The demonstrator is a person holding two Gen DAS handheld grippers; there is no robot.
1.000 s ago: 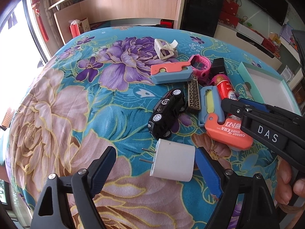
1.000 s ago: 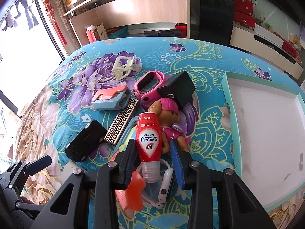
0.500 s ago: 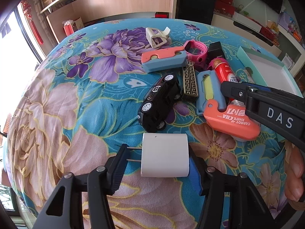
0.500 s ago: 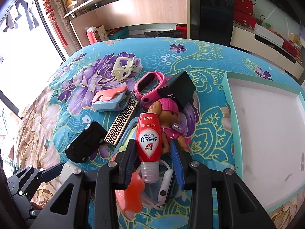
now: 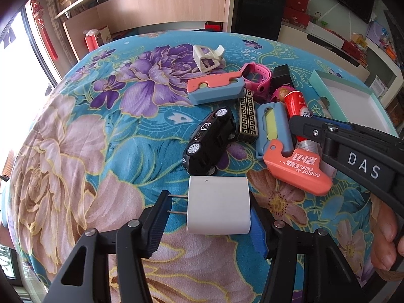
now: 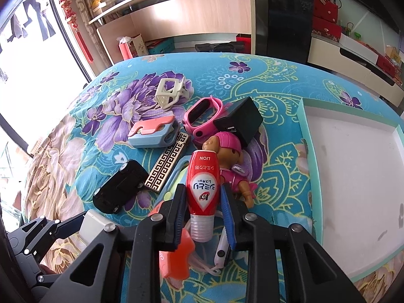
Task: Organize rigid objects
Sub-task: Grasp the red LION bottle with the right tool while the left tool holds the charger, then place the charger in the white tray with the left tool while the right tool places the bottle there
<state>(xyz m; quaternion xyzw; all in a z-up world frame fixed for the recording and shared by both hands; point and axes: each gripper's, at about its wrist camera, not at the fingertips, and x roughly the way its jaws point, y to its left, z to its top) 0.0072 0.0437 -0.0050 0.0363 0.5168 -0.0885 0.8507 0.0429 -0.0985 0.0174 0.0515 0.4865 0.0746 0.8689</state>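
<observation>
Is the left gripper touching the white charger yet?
Touching. In the left wrist view the left gripper has its right finger's blue pad against the white charger, and its left finger meets the prong tips.

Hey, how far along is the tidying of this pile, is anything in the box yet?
Nothing looks done: the teal-rimmed box shows only its bare white floor. In hand: the left hand-held gripper brackets the white charger, and the right hand-held gripper brackets the red LION bottle. Left on the cloth: black toy car, pink watch, doll, carrot knife and more.
</observation>
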